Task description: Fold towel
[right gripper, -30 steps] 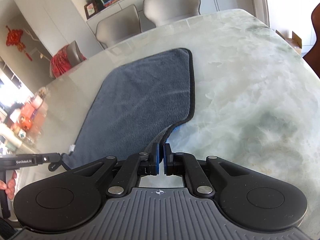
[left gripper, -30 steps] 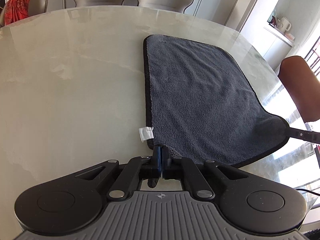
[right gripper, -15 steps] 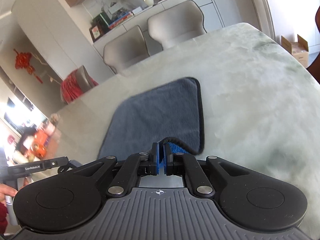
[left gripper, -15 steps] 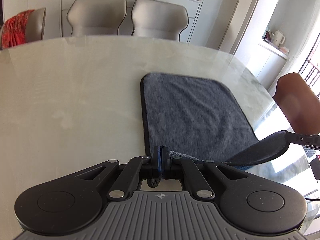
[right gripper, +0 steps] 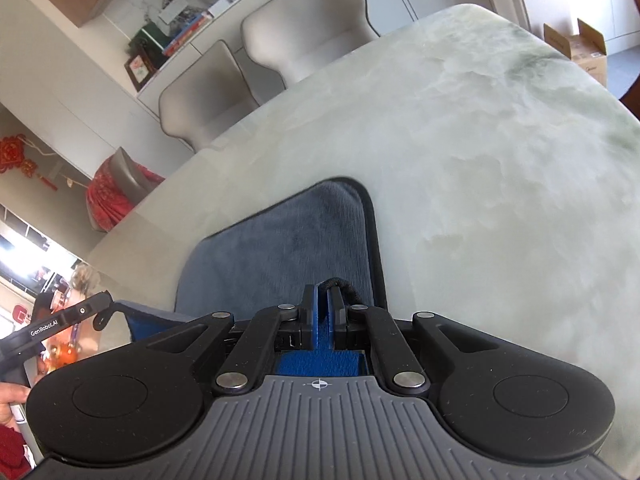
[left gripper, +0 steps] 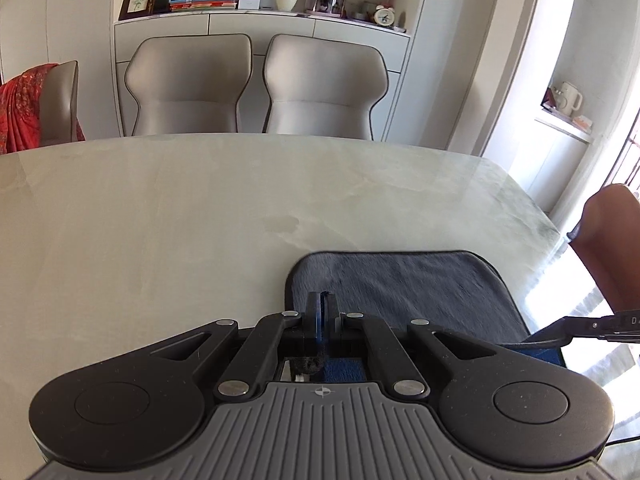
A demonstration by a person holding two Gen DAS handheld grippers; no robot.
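Note:
A grey towel [left gripper: 404, 284] with a black hem and a blue underside lies on the pale marble table [left gripper: 160, 216]. My left gripper [left gripper: 321, 300] is shut on its near left corner, held above the far half. My right gripper [right gripper: 322, 294] is shut on the near right corner, its black hem curling over the fingers. The towel's far half [right gripper: 288, 240] lies flat ahead in the right wrist view. The lifted near edge shows blue under both grippers. Each gripper shows in the other's view, the right one [left gripper: 600, 324] and the left one [right gripper: 60, 322].
Two beige chairs [left gripper: 256, 84] stand at the table's far edge, with a sideboard behind. A chair with a red cloth [left gripper: 28, 104] is at far left. A brown chair [left gripper: 612, 240] stands at the right. A cardboard box [right gripper: 576, 48] sits on the floor.
Both grippers have lifted the towel's near corners and carried them forward over the far half. Less of the flat towel shows ahead, and the blue underside has come into view.

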